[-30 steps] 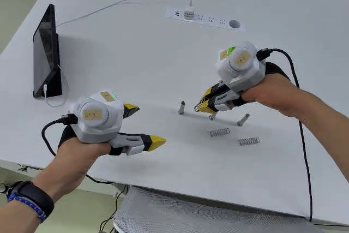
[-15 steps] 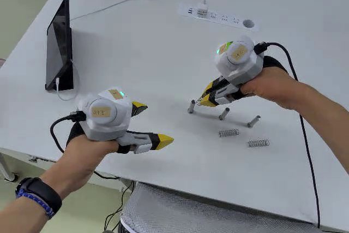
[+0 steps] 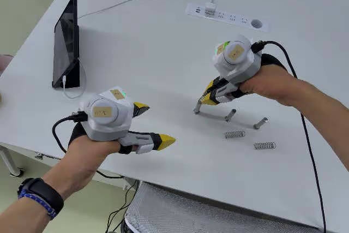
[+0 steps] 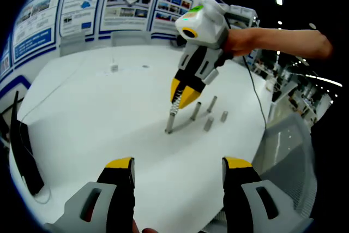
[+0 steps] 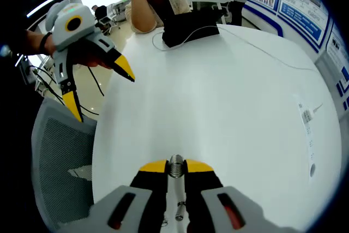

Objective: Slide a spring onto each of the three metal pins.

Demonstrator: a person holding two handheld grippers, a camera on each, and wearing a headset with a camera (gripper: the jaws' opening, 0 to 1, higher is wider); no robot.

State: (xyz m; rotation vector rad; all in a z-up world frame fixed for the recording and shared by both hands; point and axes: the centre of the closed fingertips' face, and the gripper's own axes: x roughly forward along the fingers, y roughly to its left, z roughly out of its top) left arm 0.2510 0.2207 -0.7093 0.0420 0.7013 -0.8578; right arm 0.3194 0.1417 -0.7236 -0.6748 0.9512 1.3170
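So the right gripper [image 3: 203, 101] has its two yellow jaws squeezed onto a spring [image 4: 174, 105], gripping it near the top so the lower coils hang free. That makes sense if the open end has to go over a pin. It's parked right above the nearest pin [image 3: 197, 108], and in the left gripper view the spring's bottom end sits right at the pin's top. I can't tell if it's actually over the tip yet. The other two pins [image 3: 230, 115] [image 3: 260, 123] are bare, off at about 3 o'clock from that first one. Two loose springs [image 3: 234, 134] [image 3: 264, 145] lie flat on the table [image 3: 136, 53] around 4 o'clock, so I'd say this is spring one of three. The left gripper [image 3: 154, 124] hangs out at 8 o'clock from the pin with its jaws spread wide and nothing between them. My guess is it's just kept clear. Next bit looks fiddly: the spring needs to line up straight with the pin or it'll snag and tip it.
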